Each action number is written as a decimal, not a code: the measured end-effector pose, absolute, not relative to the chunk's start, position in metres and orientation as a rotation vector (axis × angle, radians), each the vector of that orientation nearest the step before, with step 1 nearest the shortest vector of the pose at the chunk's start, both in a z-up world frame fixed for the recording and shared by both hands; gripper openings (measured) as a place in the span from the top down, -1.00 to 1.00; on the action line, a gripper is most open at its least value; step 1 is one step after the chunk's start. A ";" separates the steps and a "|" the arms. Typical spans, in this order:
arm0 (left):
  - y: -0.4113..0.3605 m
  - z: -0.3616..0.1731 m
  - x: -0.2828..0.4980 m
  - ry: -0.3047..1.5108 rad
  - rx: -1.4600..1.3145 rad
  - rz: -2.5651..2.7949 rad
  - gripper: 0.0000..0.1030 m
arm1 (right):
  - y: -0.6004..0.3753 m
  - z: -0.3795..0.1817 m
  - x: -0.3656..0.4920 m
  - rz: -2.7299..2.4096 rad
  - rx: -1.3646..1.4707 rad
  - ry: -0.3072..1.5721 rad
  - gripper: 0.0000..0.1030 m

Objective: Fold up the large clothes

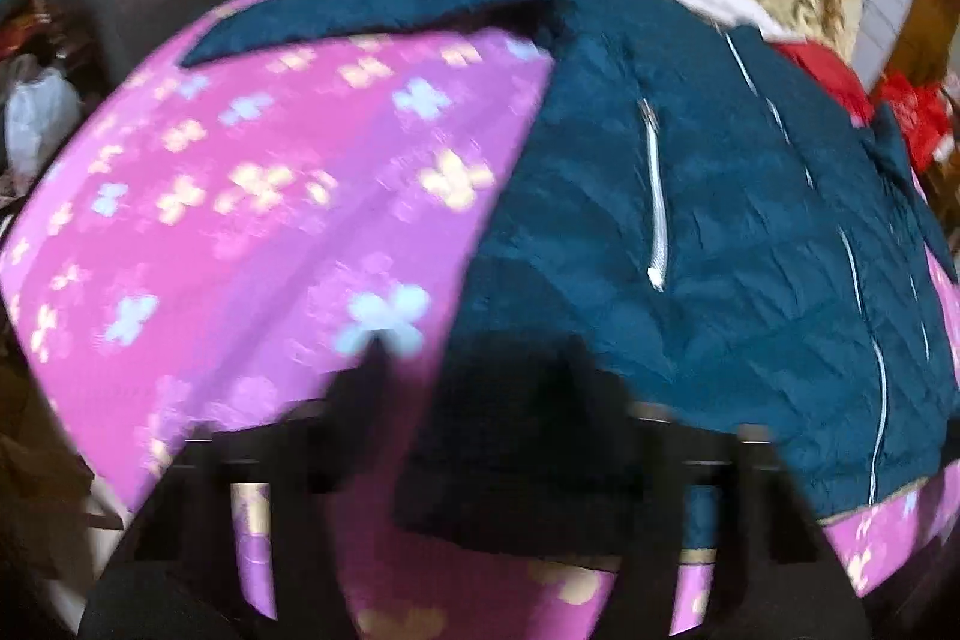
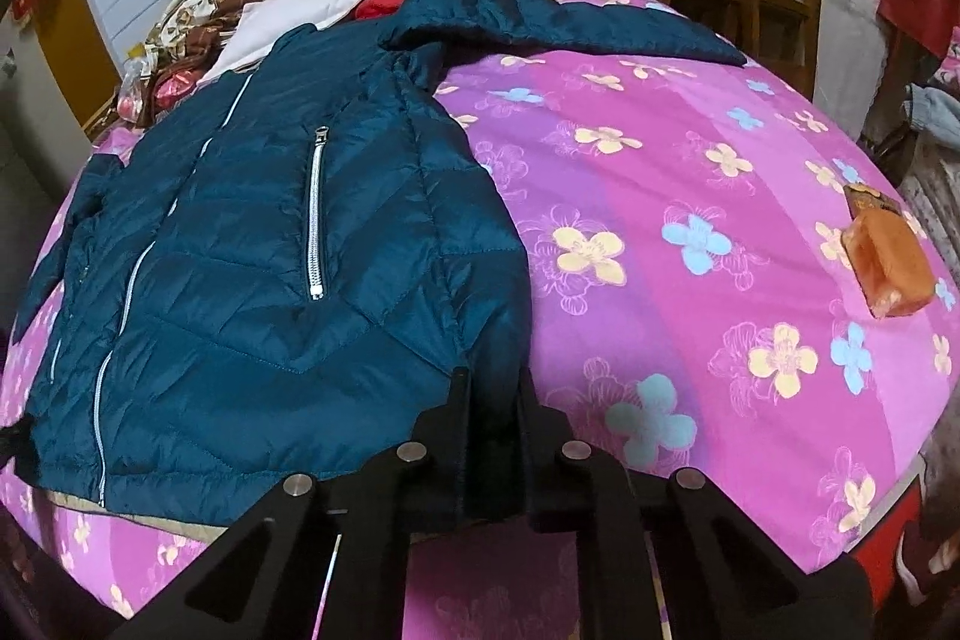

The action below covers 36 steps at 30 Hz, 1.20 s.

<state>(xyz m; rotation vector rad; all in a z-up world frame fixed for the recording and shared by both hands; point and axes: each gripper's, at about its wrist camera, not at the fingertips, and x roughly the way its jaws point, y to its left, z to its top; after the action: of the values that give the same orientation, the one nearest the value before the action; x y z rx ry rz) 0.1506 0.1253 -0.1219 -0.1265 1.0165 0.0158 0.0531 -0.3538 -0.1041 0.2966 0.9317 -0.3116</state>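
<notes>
Gripping the jacket (image 2: 252, 244) hem, your right gripper (image 2: 492, 388) is clamped; left gripper (image 1: 480, 370) narrow, grip unclear. Next, fold a side inward.

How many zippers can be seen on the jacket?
3. On the jacket: a centre front zipper down its length, one chest pocket zipper in the right wrist view, another pocket zipper in the left wrist view. Others may be hidden.

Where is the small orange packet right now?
In the right wrist view, the orange packet lies alone on the pink flowered bedspread near its right edge, well apart from the teal jacket.
</notes>
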 end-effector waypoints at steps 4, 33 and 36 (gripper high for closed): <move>0.116 -0.121 0.143 1.019 -0.119 0.033 0.62 | -0.351 -0.104 0.045 -0.299 0.294 0.941 0.83; 0.249 -0.001 0.167 0.759 -0.379 0.165 -0.42 | -0.251 -0.018 0.063 -0.094 0.153 0.689 -0.47; 0.274 -0.009 0.203 0.767 -0.465 0.168 -0.42 | -0.230 -0.027 0.093 -0.067 0.127 0.687 -0.47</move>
<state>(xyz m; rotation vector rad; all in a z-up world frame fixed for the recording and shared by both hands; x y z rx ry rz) 0.2025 0.2745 -0.0086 -0.4653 0.7673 0.1684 0.0932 -0.2301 -0.0269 0.1266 0.6866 -0.0672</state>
